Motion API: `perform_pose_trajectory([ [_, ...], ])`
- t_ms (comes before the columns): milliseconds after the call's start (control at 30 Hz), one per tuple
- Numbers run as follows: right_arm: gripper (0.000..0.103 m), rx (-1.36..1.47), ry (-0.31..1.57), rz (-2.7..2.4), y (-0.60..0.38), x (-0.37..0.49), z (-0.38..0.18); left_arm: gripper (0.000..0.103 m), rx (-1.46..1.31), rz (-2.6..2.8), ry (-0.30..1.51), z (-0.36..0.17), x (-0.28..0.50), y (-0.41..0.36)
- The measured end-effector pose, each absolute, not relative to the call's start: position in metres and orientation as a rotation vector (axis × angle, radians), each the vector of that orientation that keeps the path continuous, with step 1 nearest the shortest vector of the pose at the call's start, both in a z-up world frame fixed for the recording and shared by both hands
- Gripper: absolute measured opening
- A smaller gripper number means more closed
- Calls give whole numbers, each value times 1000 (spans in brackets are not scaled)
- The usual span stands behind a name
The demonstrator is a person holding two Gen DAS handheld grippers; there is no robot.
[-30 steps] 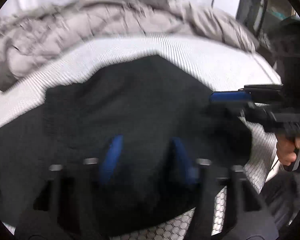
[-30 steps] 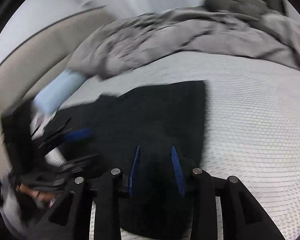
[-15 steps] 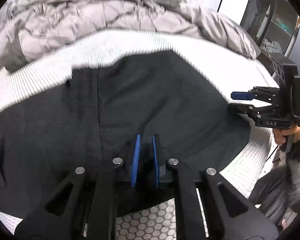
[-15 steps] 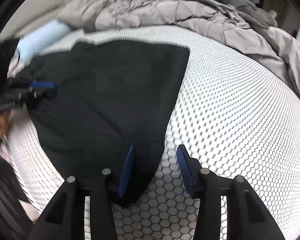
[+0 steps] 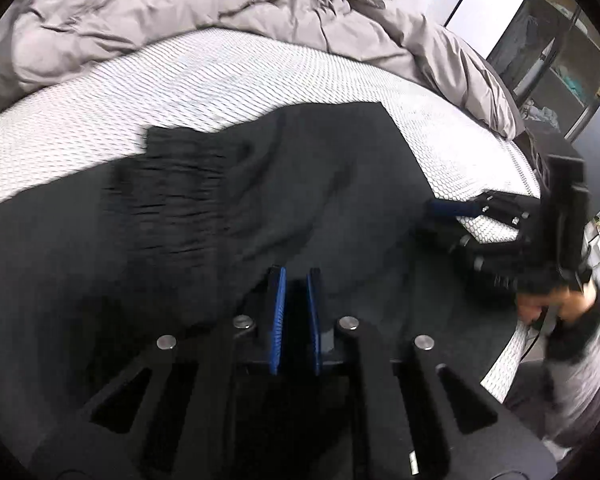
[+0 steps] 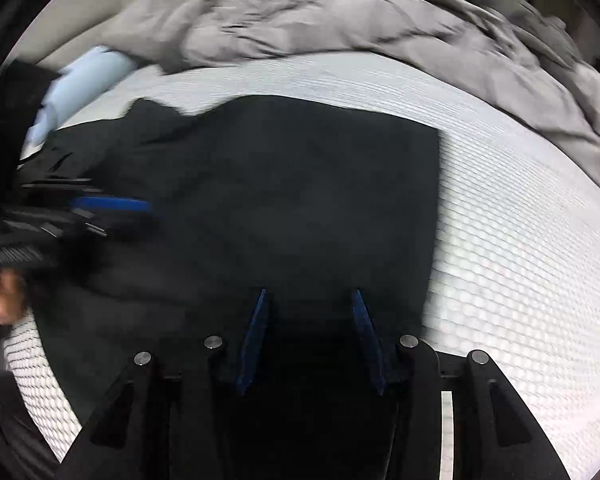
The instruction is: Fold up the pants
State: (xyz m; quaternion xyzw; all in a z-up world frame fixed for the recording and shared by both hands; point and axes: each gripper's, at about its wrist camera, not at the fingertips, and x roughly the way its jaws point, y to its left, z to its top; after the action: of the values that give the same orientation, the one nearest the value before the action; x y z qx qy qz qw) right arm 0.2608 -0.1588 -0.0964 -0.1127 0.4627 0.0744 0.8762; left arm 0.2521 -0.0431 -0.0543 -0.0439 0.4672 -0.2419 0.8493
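Black pants [image 5: 300, 184] lie spread on the white honeycomb mattress [image 5: 180, 80], with the ribbed waistband [image 5: 168, 184] at the left; they also show in the right wrist view [image 6: 292, 184]. My left gripper [image 5: 296, 280] is shut on a fold of the pants fabric, which it lifts into a ridge. My right gripper [image 6: 310, 300] is open, its blue fingers [image 6: 256, 332] low over the pants near their right edge. The right gripper also shows in the left wrist view [image 5: 452, 212], and the left gripper in the right wrist view [image 6: 140, 206].
A rumpled grey duvet [image 5: 180, 4] lies along the far side of the bed, and shows in the right wrist view [image 6: 340, 12]. A light blue pillow [image 6: 80, 80] lies at the left. Shelves and a dark cabinet [image 5: 552, 60] stand past the bed's right edge.
My left gripper has shut on the pants and pulled the fabric up. My right gripper has stayed open and moved from the pants' corner to above the cloth.
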Motion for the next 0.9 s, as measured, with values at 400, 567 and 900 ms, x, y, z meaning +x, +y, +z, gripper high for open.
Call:
perform_pose_trajectory([
  [400, 47, -101, 897, 317, -132, 294, -65, 19, 10, -434, 998, -48, 306, -66],
  [567, 46, -238, 957, 255, -135, 304, -94, 1, -125, -500, 991, -59, 308, -24],
  [900, 47, -153, 828, 231, -161, 290, -56, 18, 8, -529, 877, -14, 292, -66],
])
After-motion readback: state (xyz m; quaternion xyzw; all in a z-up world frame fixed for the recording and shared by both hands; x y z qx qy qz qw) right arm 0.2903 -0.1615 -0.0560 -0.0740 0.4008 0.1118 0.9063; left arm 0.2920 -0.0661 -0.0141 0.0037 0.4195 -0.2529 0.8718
